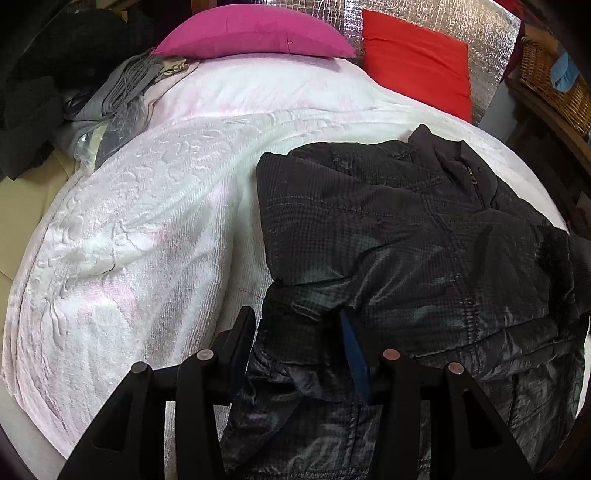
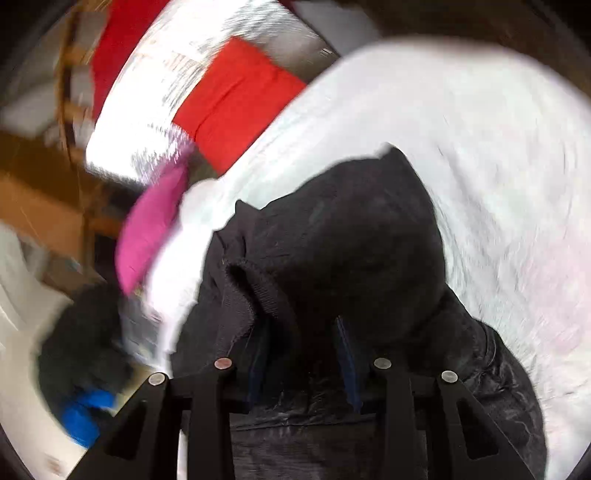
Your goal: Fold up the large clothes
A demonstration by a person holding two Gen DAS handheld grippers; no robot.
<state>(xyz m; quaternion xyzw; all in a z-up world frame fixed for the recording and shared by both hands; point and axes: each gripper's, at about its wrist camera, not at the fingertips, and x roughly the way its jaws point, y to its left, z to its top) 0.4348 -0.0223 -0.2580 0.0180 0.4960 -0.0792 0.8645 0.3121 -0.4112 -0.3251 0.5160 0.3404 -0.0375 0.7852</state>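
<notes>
A dark quilted jacket (image 1: 406, 229) lies on the right half of a white bedspread (image 1: 147, 221), collar and zip toward the far right. My left gripper (image 1: 295, 332) is at the jacket's near left edge, with bunched fabric pinched between its black finger and its blue pad (image 1: 356, 354). In the blurred right wrist view, the jacket (image 2: 351, 229) hangs bunched up, and a ribbed cuff (image 2: 240, 291) shows at the left. My right gripper (image 2: 303, 343) has dark fabric filling the gap between its fingers and stays sharp with it while the background smears.
A pink pillow (image 1: 255, 33) and a red cushion (image 1: 417, 62) rest at the head of the bed against a silver foil sheet (image 1: 487, 37). Grey folded clothes (image 1: 114, 92) and dark garments (image 1: 44, 74) pile up at the left. A wicker basket (image 1: 554, 81) stands at the right.
</notes>
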